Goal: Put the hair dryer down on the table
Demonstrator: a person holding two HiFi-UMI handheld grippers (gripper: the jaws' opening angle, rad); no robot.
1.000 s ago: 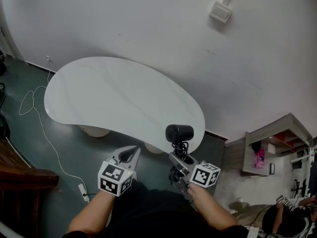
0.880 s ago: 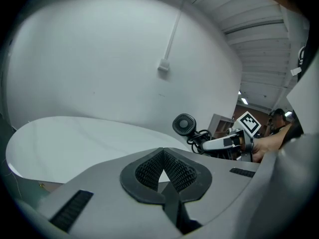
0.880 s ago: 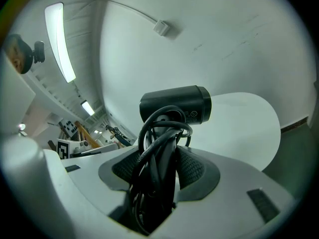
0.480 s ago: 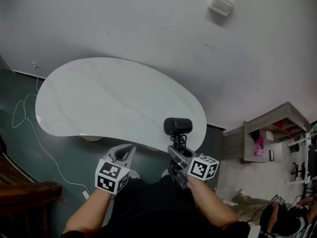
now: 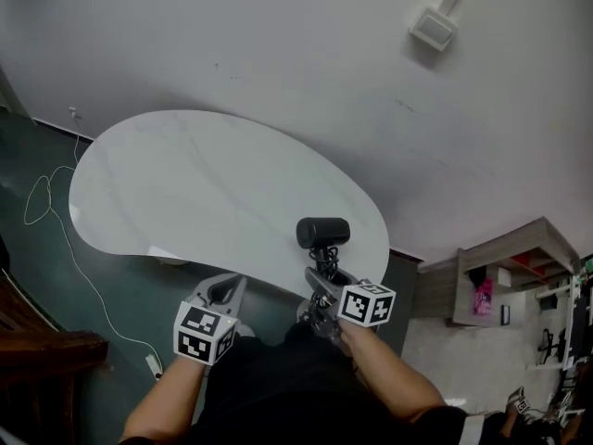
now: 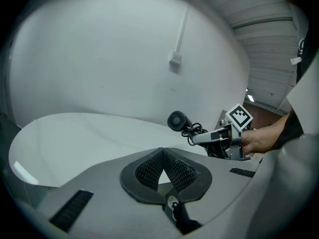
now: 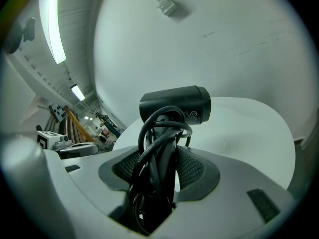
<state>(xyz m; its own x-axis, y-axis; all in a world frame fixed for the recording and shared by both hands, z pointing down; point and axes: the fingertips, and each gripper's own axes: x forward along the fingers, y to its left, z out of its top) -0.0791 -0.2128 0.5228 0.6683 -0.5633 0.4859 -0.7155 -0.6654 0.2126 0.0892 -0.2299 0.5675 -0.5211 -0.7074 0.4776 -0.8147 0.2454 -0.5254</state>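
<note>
A black hair dryer (image 5: 322,233) stands upright over the near right edge of the white kidney-shaped table (image 5: 204,184). Its cord is wound round the handle. My right gripper (image 5: 320,281) is shut on that wrapped handle, and the barrel (image 7: 174,103) rises above the pads with the table top (image 7: 249,128) beyond it. My left gripper (image 5: 222,292) hangs just off the table's near edge, to the left of the dryer. Its pads (image 6: 149,168) meet at the tips with nothing between them. From the left gripper view the hair dryer (image 6: 177,120) and the right gripper (image 6: 212,136) show at the right.
A white wall rises behind the table, with a wall box and conduit (image 5: 434,28). A white cable (image 5: 46,202) and a power strip (image 5: 153,364) lie on the dark floor at left. A wooden shelf unit (image 5: 500,267) stands at right, and dark wooden furniture (image 5: 37,350) at lower left.
The right gripper has carried the dryer a little forward and left, onto the table's near edge. The left gripper has hardly moved. The head view has shifted.
</note>
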